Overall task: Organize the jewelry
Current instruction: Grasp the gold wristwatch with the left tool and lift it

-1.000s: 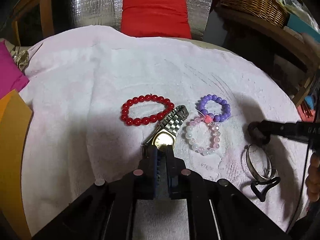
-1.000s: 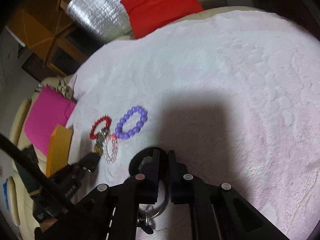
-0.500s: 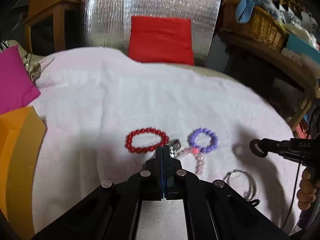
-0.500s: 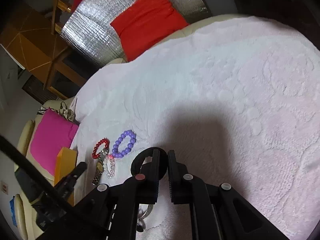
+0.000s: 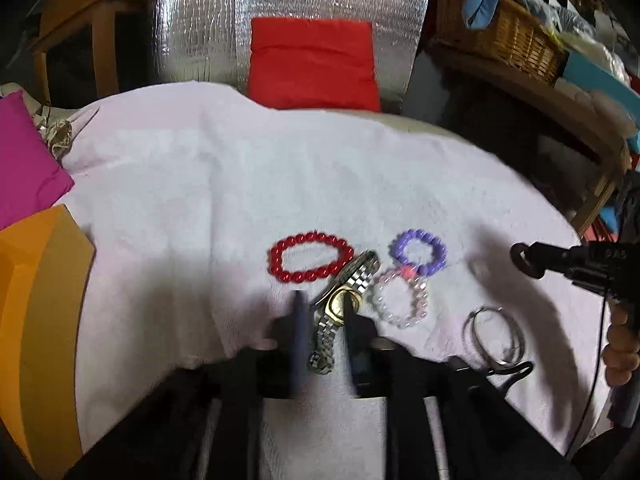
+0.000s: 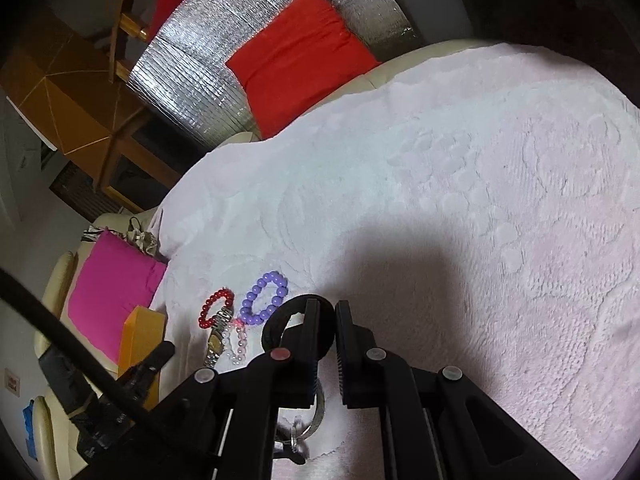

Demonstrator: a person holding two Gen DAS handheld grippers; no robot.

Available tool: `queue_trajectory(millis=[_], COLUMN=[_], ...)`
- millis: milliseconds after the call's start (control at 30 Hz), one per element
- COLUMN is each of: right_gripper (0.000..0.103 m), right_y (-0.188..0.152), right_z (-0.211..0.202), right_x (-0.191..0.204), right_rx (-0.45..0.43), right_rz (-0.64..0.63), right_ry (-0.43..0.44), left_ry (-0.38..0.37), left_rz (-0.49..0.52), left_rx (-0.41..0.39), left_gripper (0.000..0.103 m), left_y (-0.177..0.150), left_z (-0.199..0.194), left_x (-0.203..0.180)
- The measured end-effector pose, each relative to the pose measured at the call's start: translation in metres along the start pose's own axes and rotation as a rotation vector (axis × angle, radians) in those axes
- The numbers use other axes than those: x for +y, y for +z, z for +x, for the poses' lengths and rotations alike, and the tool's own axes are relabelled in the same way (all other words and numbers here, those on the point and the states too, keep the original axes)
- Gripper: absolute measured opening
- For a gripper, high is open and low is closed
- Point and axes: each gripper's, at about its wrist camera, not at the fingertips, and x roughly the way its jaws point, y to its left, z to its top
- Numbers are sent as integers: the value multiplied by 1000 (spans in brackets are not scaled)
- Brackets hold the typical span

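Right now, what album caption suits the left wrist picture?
Open left gripper straddling a silver-and-gold metal wristwatch, beside red, purple and pale pink bead bracelets on white cloth.

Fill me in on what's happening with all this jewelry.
A person with a gripper in each hand is sorting jewelry on a pale towel. The left gripper is open, its fingers either side of a metal watch lying among red, purple and pink bead bracelets. The right gripper hovers nearby, holding nothing.
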Motion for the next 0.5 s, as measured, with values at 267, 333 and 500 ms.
queue_trajectory(millis=[267,333,500], right_gripper=[8,8,8], right_y=[2,2,2], right_z=[4,4,4], right_x=[-9,-9,-14], right_rx=[7,7,10], right_rz=[23,21,28], right_ry=[-11,-16,-22], left_ry=[-28,-20,-28], left_rz=[17,31,3], left_rx=[108,103,80], left_gripper=[50,50,50], left_y=[-8,-8,-3], left_z=[39,43,52], left_x=[-7,-9,-8])
